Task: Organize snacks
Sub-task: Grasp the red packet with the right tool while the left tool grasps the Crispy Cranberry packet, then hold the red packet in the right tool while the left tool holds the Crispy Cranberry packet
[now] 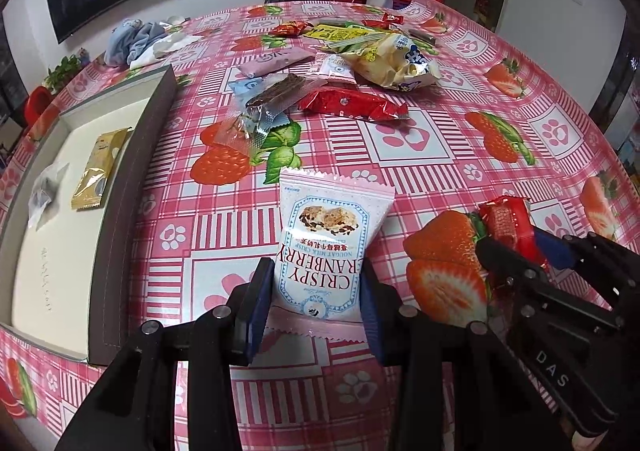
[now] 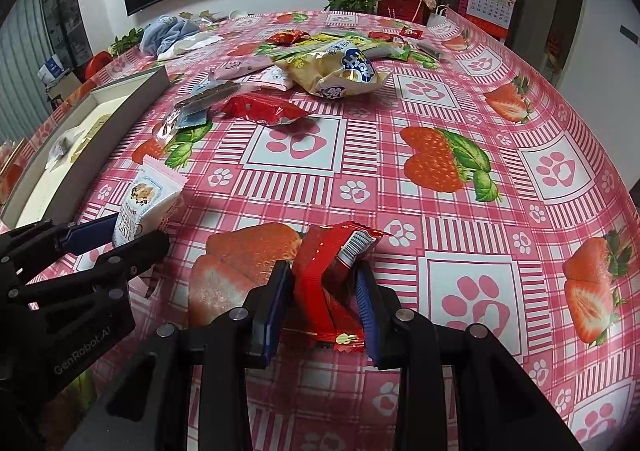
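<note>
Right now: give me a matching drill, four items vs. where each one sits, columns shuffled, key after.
Items:
1. cranberry nougat packet
2. small red packet
3. gold packet
4. yellow chip bag

Places:
A. inside the grey box
B. between the left gripper fingers
C. in the far pile on the table
D. between the right gripper fingers

Pairs: 1-B, 2-D, 3-A, 4-C

We note glossy film on the cranberry packet [image 1: 328, 247] and red wrapper [image 2: 332, 275]; shiny, smooth plastic cloth [image 2: 440, 179]; matt box wall [image 1: 132, 187].
</note>
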`<state>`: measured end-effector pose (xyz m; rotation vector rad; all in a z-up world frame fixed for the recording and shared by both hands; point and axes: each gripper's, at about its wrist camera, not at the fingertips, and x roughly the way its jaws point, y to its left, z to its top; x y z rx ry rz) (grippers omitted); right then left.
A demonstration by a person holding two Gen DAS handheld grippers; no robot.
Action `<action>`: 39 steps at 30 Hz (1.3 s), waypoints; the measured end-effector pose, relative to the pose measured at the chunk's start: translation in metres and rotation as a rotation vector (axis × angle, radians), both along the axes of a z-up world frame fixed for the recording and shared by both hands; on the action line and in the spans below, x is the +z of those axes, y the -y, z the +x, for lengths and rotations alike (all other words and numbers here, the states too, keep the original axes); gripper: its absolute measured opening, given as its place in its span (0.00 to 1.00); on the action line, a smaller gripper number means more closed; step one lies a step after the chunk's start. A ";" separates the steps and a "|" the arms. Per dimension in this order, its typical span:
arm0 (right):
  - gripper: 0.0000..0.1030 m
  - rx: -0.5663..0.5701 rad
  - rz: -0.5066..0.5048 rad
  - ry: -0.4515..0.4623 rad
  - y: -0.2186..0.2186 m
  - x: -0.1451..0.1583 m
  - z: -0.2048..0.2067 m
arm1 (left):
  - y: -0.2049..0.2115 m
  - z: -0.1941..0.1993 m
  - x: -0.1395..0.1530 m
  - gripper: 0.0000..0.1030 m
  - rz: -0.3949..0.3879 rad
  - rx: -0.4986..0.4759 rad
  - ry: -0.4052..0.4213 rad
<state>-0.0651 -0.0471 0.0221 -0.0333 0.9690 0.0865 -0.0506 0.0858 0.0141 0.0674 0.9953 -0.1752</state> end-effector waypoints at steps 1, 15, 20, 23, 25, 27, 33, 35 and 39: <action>0.34 -0.002 0.001 -0.004 0.000 0.000 0.000 | 0.000 -0.001 0.000 0.42 0.001 0.002 -0.002; 0.34 -0.010 0.000 -0.017 -0.003 0.002 -0.008 | -0.002 -0.004 0.000 0.42 -0.013 0.003 -0.013; 0.34 -0.008 0.003 -0.020 -0.004 0.002 -0.010 | -0.002 -0.007 0.001 0.43 -0.010 0.005 -0.016; 0.34 -0.007 0.015 -0.026 -0.005 0.002 -0.012 | -0.002 -0.008 0.001 0.43 -0.010 0.005 -0.019; 0.34 -0.006 0.026 -0.032 -0.005 0.003 -0.013 | -0.002 -0.009 0.002 0.43 -0.013 0.003 -0.023; 0.34 -0.003 0.021 -0.032 -0.007 0.003 -0.014 | -0.003 -0.010 0.003 0.43 -0.014 0.002 -0.022; 0.34 0.005 0.008 -0.031 -0.011 0.003 -0.017 | -0.006 -0.012 0.004 0.43 -0.020 0.014 -0.028; 0.34 0.005 0.005 -0.030 -0.011 0.003 -0.018 | -0.008 -0.010 0.003 0.43 -0.026 0.019 -0.037; 0.34 0.002 0.009 -0.030 -0.011 0.003 -0.018 | -0.008 -0.010 0.002 0.42 -0.020 0.027 -0.046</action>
